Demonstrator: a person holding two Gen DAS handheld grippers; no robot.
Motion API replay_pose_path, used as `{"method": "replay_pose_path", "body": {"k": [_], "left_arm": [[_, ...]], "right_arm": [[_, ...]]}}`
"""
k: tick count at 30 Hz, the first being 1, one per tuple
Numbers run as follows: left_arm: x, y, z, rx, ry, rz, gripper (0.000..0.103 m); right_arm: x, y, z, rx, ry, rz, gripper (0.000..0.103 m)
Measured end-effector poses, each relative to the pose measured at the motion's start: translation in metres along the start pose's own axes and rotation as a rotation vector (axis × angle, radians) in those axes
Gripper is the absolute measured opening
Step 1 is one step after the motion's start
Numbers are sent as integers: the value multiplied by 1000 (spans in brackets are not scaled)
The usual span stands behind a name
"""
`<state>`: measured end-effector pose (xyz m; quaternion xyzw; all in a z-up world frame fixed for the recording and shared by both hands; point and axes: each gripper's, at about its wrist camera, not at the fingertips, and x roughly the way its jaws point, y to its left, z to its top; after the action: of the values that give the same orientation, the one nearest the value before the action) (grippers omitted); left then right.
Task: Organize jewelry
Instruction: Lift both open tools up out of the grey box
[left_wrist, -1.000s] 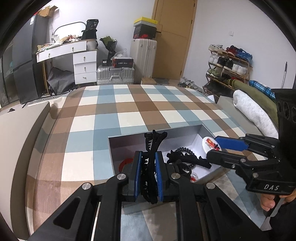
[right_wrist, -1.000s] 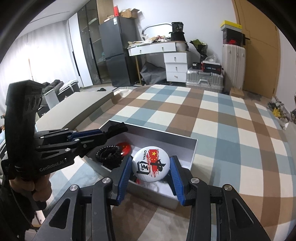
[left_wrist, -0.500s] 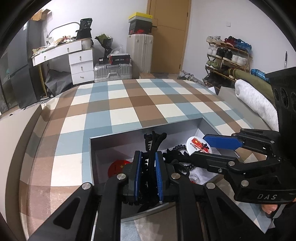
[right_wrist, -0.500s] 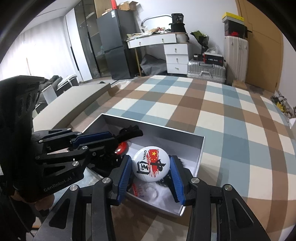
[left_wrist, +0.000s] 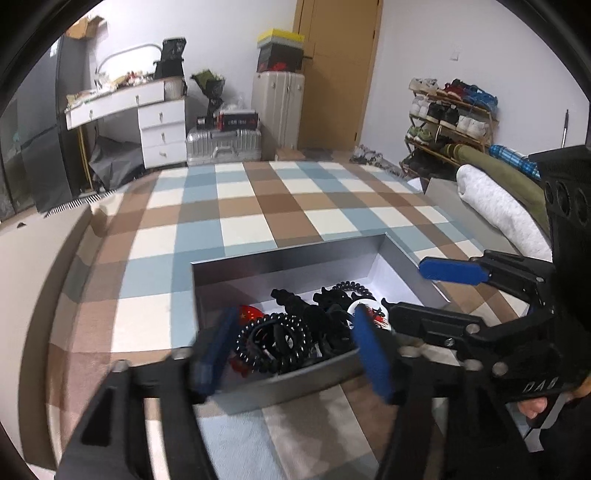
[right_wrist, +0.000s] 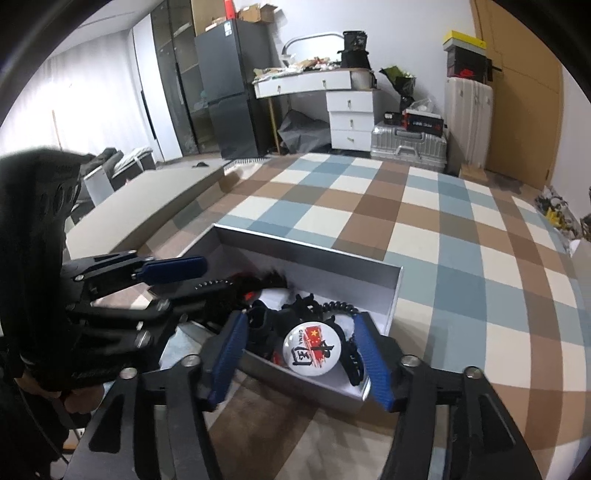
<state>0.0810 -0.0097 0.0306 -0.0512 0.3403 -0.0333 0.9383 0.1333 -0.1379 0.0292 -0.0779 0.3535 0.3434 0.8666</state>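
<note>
A grey open box (left_wrist: 280, 258) (right_wrist: 306, 254) sits on the checked blanket. Inside lie black coiled hair ties (left_wrist: 273, 341), a black hair clip (left_wrist: 291, 301) (right_wrist: 306, 306), a red badge (left_wrist: 249, 314) and a white round CHINA badge (right_wrist: 314, 349) (left_wrist: 369, 312). My left gripper (left_wrist: 291, 350) is open over the box's near edge, above the hair ties. My right gripper (right_wrist: 299, 354) is open, with the white badge lying in the box between its fingers. Each gripper shows in the other's view, the left gripper at the left (right_wrist: 173, 269), the right gripper at the right (left_wrist: 450, 273).
The checked blanket (left_wrist: 258, 206) covers the bed. A white pillow (left_wrist: 495, 210) lies at the right edge in the left wrist view. Beyond the bed stand a white dresser (left_wrist: 159, 125), suitcases (left_wrist: 221, 146), a shoe rack (left_wrist: 450, 122) and a dark fridge (right_wrist: 225, 103).
Both grippers have opened. The left let go of the black hair clip and the right let go of the white badge; both now lie in the box.
</note>
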Motion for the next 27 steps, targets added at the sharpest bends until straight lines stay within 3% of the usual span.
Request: {"method": "replay_pose_path", "body": {"k": [5, 7, 9, 12, 19, 27], "left_arm": [[-14, 3, -6, -25, -33, 28, 83], [-17, 5, -9, -28, -58, 32, 84], [-18, 7, -13, -29, -69, 48, 90], [-19, 10, -14, -36, -85, 64, 101], [-22, 11, -20, -33, -137, 72, 101], [-19, 6, -30, 16, -167, 98, 101]], "right_arm": [[-18, 0, -4, 25, -46, -4, 90], [-25, 0, -7, 36, -66, -1, 100], [-29, 1, -11, 44, -81, 4, 103], [-34, 1, -15, 52, -109, 0, 103], [-40, -8, -24, 109, -200, 37, 103], [-38, -13, -34, 111, -246, 0, 103]]}}
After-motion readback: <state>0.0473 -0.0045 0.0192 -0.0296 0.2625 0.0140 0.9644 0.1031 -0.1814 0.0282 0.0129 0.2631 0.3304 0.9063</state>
